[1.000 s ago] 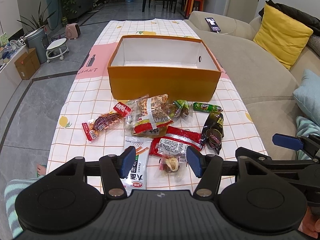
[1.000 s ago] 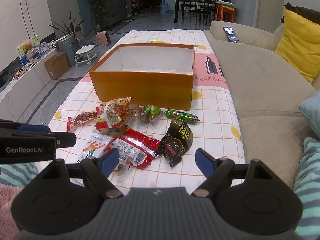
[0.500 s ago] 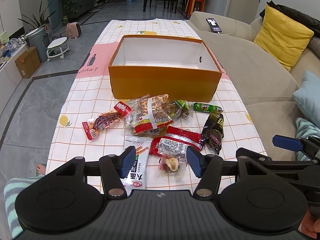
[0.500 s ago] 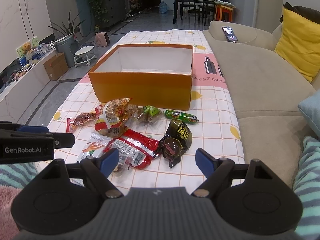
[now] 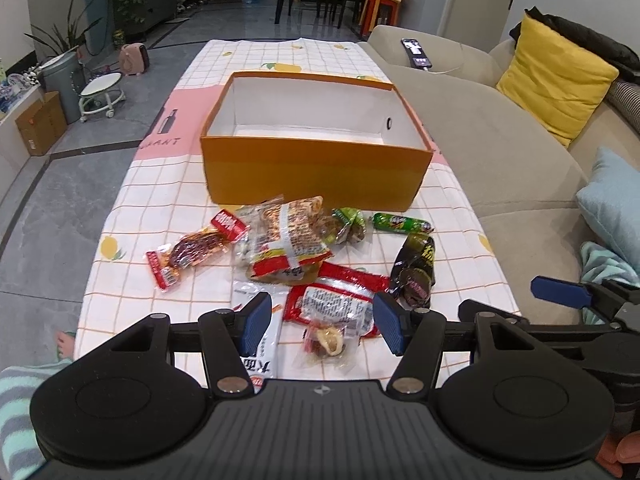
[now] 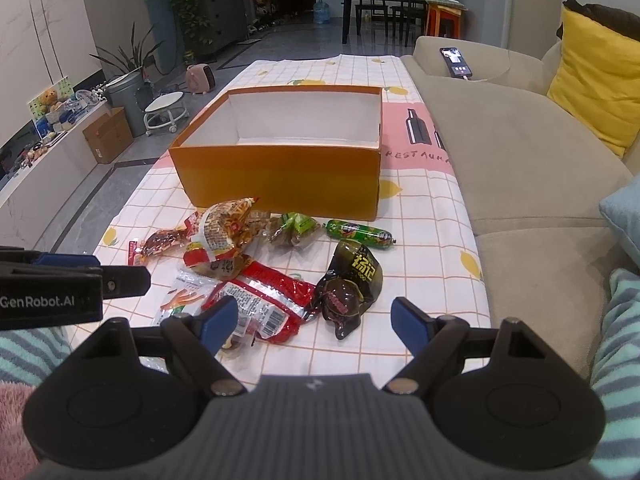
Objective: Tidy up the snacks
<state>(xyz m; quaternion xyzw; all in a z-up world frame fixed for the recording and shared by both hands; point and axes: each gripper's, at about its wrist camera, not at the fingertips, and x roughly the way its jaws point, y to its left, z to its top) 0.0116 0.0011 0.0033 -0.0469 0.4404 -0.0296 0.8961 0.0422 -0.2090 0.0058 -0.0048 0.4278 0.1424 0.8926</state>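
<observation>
An empty orange box (image 5: 316,168) with a white inside stands on the checked tablecloth (image 5: 132,208); it also shows in the right wrist view (image 6: 280,176). Several snack packets lie in front of it: a red packet (image 5: 336,300), a dark packet (image 5: 416,268), a green sausage (image 5: 400,223), an orange-patterned bag (image 5: 288,236). My left gripper (image 5: 322,322) is open above the red packet and a small wrapped sweet (image 5: 326,340). My right gripper (image 6: 314,322) is open, low over the dark packet (image 6: 352,284) and red packet (image 6: 268,300).
A beige sofa (image 5: 500,152) runs along the table's right edge, with a phone (image 5: 416,53), a yellow cushion (image 5: 556,76) and a blue cushion (image 5: 616,204). Floor, a stool (image 5: 100,92) and a cardboard box (image 5: 40,124) lie to the left.
Both grippers have barely moved; the view shifted very slightly. Nothing was taken hold of or let go.
</observation>
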